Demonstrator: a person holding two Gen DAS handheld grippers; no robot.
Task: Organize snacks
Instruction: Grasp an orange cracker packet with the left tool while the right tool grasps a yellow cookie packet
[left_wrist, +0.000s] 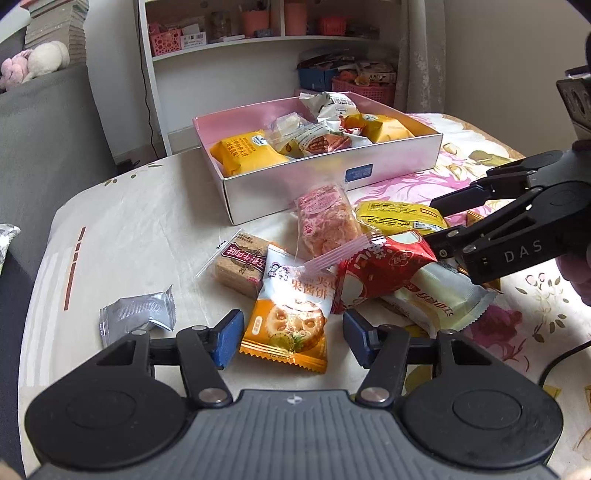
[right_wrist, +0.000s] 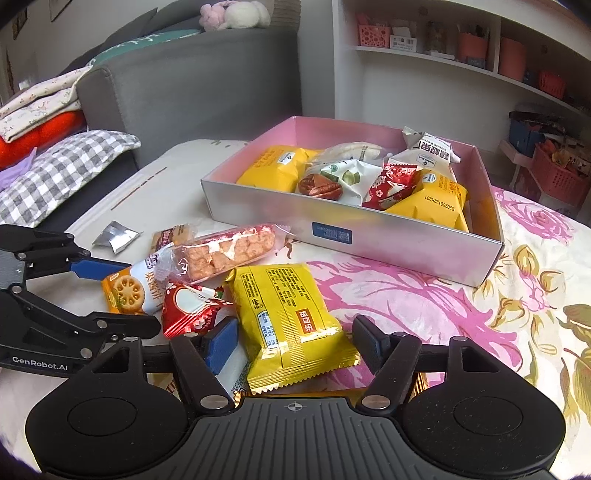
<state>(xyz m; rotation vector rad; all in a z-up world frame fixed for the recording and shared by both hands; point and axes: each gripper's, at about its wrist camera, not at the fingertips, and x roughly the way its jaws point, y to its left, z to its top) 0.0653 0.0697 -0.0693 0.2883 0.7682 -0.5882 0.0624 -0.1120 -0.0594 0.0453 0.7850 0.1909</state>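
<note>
A silver box with a pink inside (left_wrist: 332, 184) (right_wrist: 406, 254) holds several snack packs. Loose packs lie in front of it. My left gripper (left_wrist: 293, 338) is open around the orange-and-white biscuit pack (left_wrist: 291, 310) (right_wrist: 129, 290), which lies on the cloth. My right gripper (right_wrist: 295, 345) is open around the near end of the yellow pack (right_wrist: 284, 317) (left_wrist: 399, 218). In the left wrist view the right gripper (left_wrist: 439, 225) reaches in from the right. Between the two lie a red-and-white pack (left_wrist: 380, 273) (right_wrist: 188, 308) and a pink clear-wrapped cracker bar (left_wrist: 327, 225) (right_wrist: 225, 253).
A brown bar pack (left_wrist: 242, 266), a silver foil sachet (left_wrist: 138, 314) (right_wrist: 116, 236) and a pale long pack (left_wrist: 439, 299) also lie on the floral tablecloth (right_wrist: 424, 302). A grey sofa (right_wrist: 192, 81) and a white shelf (left_wrist: 258, 62) stand behind the table.
</note>
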